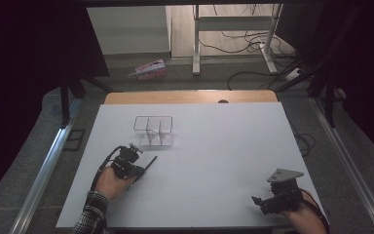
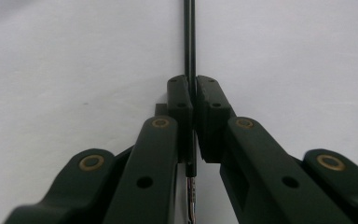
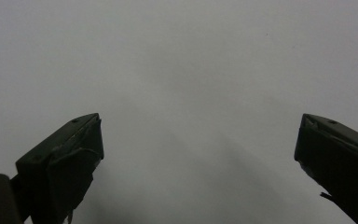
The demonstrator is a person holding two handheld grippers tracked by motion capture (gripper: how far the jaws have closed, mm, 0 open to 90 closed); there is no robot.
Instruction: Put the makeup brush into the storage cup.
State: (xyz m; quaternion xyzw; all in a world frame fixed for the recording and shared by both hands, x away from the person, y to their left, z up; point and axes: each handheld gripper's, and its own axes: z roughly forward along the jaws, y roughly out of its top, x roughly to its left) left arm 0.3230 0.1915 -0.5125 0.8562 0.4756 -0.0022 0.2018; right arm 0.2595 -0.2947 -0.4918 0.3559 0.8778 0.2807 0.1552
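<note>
My left gripper [image 1: 137, 171] lies low on the white table [image 1: 214, 146], shut on a thin black rod [image 1: 149, 163] that pokes out toward the upper right. In the left gripper view the rod [image 2: 189, 42] runs straight up from between the closed pads [image 2: 181, 100]. A clear plastic organiser [image 1: 153, 130] with compartments stands just beyond the rod's tip. Near the table's front right, my right gripper [image 1: 256, 204] stands open with nothing in it; in the right gripper view its fingers [image 3: 65, 161] are spread wide over bare white surface.
A wooden strip [image 1: 190, 96] edges the table's far side. On the floor beyond lie a pink package [image 1: 149, 69], cables [image 1: 246, 44] and the legs of a metal frame [image 1: 197, 44]. Black curtains hang left and right.
</note>
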